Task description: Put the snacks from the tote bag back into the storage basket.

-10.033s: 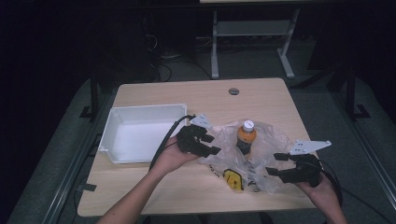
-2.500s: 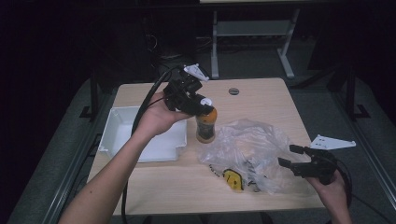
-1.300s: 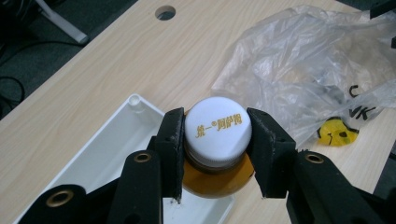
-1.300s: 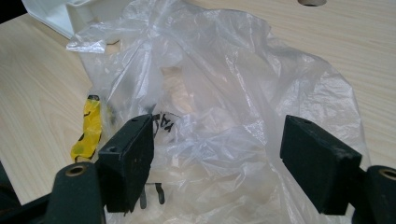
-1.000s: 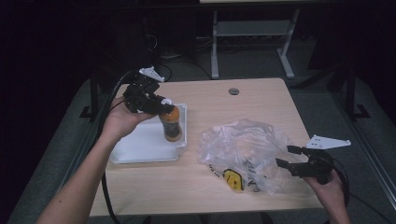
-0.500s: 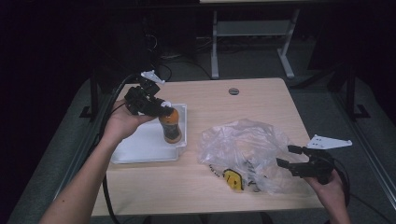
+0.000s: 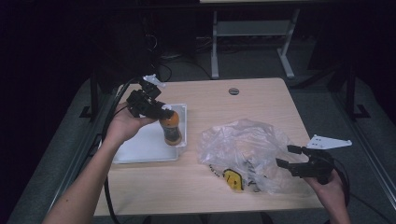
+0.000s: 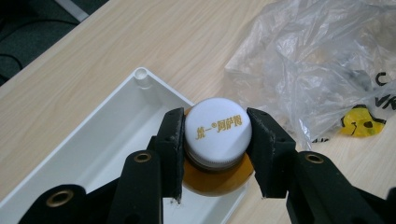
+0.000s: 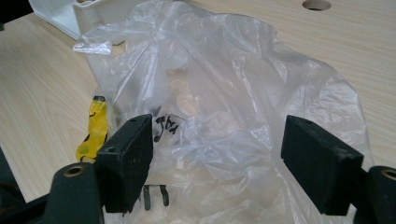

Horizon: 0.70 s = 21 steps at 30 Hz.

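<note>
My left gripper (image 7: 161, 111) (image 8: 216, 140) is shut on the white cap of an orange drink bottle (image 7: 171, 129) (image 8: 218, 128). The bottle stands upright in the right end of a white tray (image 7: 140, 149) (image 8: 112, 135). A crumpled clear plastic bag (image 7: 245, 147) (image 9: 219, 98) with a yellow and black print lies on the table right of the tray. At the bag's right edge my right gripper (image 7: 289, 156) (image 9: 217, 161) is open, its jaws wide apart on either side of the plastic without pinching it.
The wooden table (image 7: 219, 100) has a round cable hole (image 7: 234, 91) (image 9: 316, 4) near its far edge. Bare wood lies between the tray and the bag. A metal frame (image 7: 252, 32) stands on the floor beyond the table.
My left gripper has carried the bottle out of the bag, leftward over the table, and lowered it into the tray's right end. The right gripper has stayed by the bag.
</note>
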{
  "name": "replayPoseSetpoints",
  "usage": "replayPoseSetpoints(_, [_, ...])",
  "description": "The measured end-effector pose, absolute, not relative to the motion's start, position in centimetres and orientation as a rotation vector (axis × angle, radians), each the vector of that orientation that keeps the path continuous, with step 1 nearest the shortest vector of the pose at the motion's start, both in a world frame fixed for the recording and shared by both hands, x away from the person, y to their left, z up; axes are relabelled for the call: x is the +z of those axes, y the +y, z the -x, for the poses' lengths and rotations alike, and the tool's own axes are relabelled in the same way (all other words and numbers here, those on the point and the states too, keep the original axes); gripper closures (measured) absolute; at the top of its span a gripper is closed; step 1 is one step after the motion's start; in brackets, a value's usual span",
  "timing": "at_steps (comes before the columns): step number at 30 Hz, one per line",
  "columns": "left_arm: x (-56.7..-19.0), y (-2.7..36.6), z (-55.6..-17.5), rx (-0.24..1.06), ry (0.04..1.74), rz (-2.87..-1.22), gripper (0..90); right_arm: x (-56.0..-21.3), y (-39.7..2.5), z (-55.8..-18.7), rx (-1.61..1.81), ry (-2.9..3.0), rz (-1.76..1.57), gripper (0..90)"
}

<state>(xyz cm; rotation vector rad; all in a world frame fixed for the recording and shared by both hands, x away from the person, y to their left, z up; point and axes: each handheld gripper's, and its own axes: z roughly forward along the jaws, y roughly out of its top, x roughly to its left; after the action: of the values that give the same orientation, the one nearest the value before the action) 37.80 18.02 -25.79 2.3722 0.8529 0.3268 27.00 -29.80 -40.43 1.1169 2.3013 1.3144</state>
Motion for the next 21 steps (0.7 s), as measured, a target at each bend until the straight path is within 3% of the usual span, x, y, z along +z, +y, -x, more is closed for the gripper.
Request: replayPoseSetpoints(21, [-28.5, 17.8, -38.4, 0.298, 0.888, -2.36, 59.2, -40.3, -29.7, -27.0, 1.317, 2.302, -1.11, 24.6])
